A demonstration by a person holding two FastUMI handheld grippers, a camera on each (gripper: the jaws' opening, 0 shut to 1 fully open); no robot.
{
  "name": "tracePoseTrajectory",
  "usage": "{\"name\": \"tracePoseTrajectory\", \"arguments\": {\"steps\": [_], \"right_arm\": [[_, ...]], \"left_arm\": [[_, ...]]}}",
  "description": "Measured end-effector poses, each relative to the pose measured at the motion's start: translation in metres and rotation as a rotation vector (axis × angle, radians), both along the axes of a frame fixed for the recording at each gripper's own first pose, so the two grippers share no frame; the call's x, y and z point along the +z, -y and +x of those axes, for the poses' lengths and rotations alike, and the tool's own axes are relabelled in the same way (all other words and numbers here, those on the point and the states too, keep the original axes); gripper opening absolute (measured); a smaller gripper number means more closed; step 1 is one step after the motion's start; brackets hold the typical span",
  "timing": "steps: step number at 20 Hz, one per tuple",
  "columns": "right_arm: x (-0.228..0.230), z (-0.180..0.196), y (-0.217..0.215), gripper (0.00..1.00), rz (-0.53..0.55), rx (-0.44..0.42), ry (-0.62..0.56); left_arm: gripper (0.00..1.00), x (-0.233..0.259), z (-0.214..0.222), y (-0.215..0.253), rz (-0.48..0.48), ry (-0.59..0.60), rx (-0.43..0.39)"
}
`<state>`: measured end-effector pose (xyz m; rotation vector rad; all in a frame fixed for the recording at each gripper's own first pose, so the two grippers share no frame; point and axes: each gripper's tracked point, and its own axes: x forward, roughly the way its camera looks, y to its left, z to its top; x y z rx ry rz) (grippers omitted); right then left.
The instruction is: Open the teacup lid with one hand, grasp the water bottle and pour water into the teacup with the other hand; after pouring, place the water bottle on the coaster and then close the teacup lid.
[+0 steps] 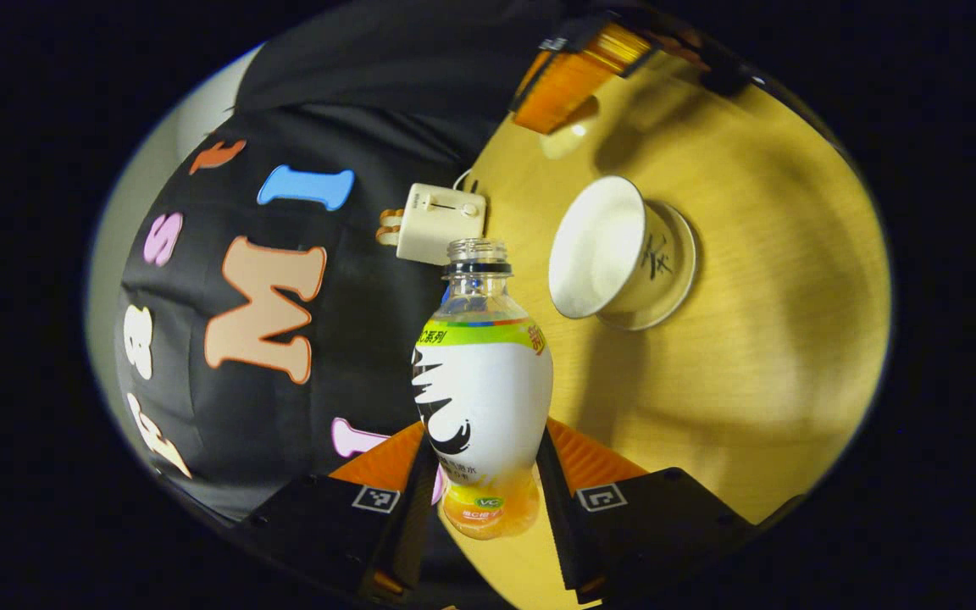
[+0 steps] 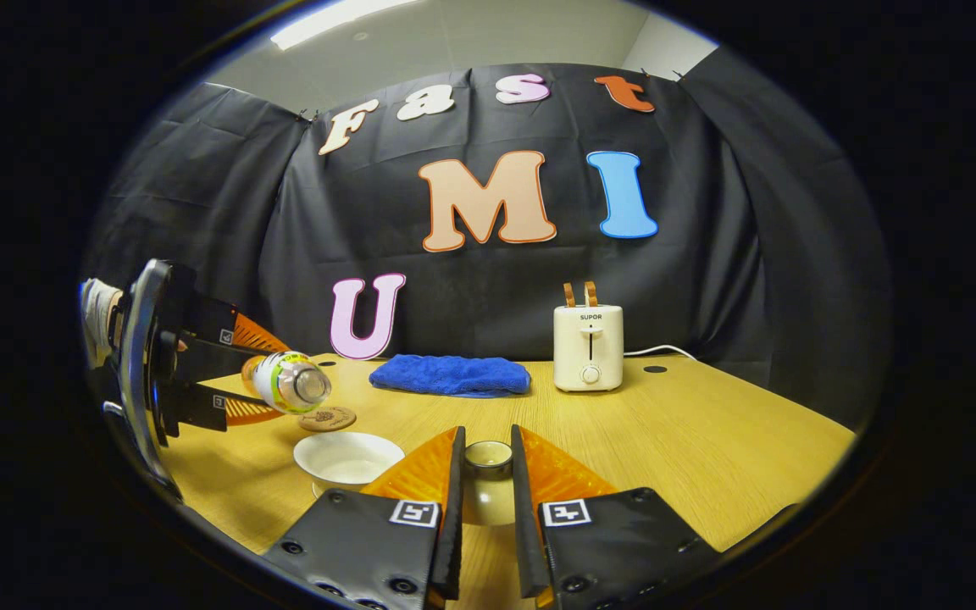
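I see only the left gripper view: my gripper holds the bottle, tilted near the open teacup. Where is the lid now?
Observer: The right gripper holds the teacup lid between its fingers, beside the teacup.
Operator: Where is the coaster?
Observer: A round coaster lies on the table just behind the teacup, under the water bottle mouth.
Operator: Anything else behind?
Observer: A blue towel lies left of the toaster.

Wooden table (image 2: 708, 440) carries teacup (image 2: 348, 462), coaster (image 2: 327, 418), towel (image 2: 451, 374), toaster (image 2: 588, 347).
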<state>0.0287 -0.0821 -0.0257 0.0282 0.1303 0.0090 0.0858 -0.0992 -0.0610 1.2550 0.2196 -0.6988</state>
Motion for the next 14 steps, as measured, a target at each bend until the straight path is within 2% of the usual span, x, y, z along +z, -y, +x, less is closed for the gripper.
{"name": "tracePoseTrajectory", "arguments": {"steps": [2,7,11,12,14], "right_arm": [[-0.001,0.0,0.0,0.32,-0.002,0.001,-0.001],[0.0,0.001,0.001,0.32,0.003,-0.002,0.0],[-0.001,0.0,0.001,0.3,0.005,-0.002,-0.001],[0.0,0.001,0.0,0.28,0.004,-0.003,-0.002],[0.0,0.0,0.001,0.3,0.002,-0.003,-0.002]], "left_arm": [[0.61,-0.004,-0.01,0.005,-0.128,-0.074,0.045],[0.6,0.008,-0.018,0.023,-0.446,-0.149,0.155],[0.6,0.022,-0.005,0.02,-0.697,-0.217,0.276],[0.6,0.025,0.0,0.017,-0.749,-0.232,0.31],[0.6,0.033,0.011,0.009,-0.831,-0.238,0.354]]}}
